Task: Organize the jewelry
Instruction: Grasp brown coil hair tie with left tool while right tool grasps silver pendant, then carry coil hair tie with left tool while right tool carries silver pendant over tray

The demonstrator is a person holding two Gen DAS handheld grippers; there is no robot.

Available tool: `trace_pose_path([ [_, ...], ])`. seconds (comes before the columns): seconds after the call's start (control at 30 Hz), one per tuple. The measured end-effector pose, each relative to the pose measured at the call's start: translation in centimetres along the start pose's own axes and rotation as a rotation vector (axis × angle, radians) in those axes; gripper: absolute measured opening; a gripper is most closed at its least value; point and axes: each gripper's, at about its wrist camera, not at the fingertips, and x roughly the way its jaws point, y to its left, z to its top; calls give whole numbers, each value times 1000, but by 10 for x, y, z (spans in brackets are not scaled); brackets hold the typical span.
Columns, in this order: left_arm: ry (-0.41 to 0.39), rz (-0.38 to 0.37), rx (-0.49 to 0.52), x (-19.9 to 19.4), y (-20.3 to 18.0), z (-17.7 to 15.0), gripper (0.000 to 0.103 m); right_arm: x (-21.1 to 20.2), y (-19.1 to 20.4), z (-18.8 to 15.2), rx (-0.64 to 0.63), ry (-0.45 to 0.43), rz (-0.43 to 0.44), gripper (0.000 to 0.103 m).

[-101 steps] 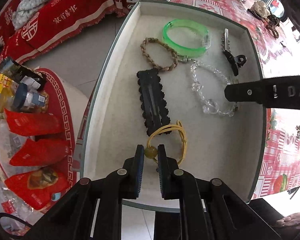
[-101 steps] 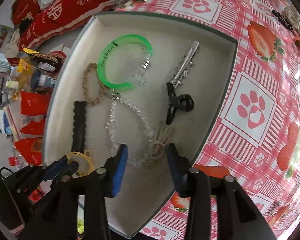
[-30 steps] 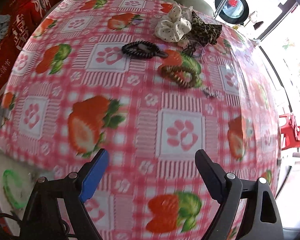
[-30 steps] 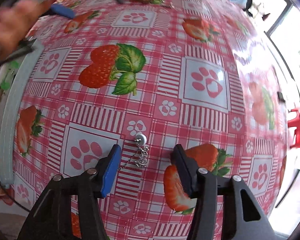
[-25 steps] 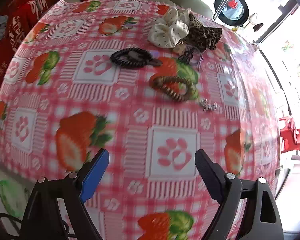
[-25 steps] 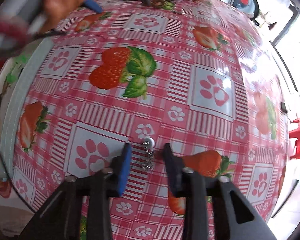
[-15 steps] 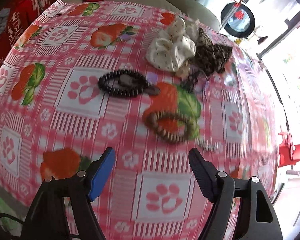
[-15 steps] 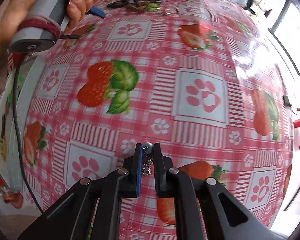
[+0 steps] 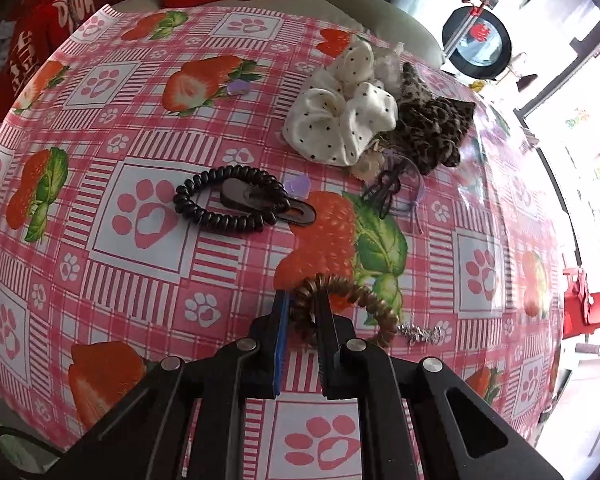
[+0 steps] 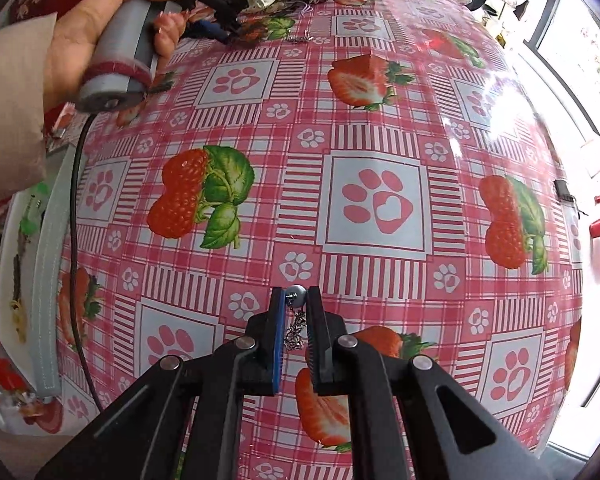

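On the strawberry tablecloth lies a brown spiral hair tie (image 9: 364, 300). My left gripper (image 9: 302, 300) points steeply down at it, and its jaws are closing with the tie's left side pinched between them. My right gripper (image 10: 295, 296) is shut on a small silver chain earring (image 10: 296, 330), whose round stud shows at the fingertips. The grey-rimmed jewelry tray (image 10: 48, 280) sits at the table's left edge in the right wrist view. It holds a green bangle and other pieces, mostly cut off. A hand (image 10: 84, 36) holds the left gripper far up the table.
Beyond the left gripper lie a black spiral hair tie (image 9: 224, 200) over a black clip (image 9: 300, 212), a white dotted scrunchie (image 9: 340, 120), a leopard scrunchie (image 9: 432, 136), a purple elastic (image 9: 414, 200) and a silver chain piece (image 9: 420, 333). A cable (image 10: 74, 240) hangs by the tray.
My left gripper travelled up the table to the brown spiral tie and closed from wide open onto it. My right gripper closed on the silver earring and holds it.
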Motion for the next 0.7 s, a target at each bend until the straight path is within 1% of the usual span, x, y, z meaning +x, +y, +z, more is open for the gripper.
trace_pose_path([
  [0.17,-14,2,81,-20,-1,-21,19,-8,-4,8,39,-16,25,11],
  [0.23,-12,-3,99,-28,2,-29,19,-11,-9,9,58,-18,35,11],
  [0.47,21,-29,136,-66,17,-75,19,-20,-16,23,136,-22,77,11],
  [0.67,57,-41,167,-103,34,-121,19,-35,-12,31,157,-24,117,11],
  [0.7,61,-38,172,-106,37,-124,19,-37,-10,33,155,-23,121,11],
])
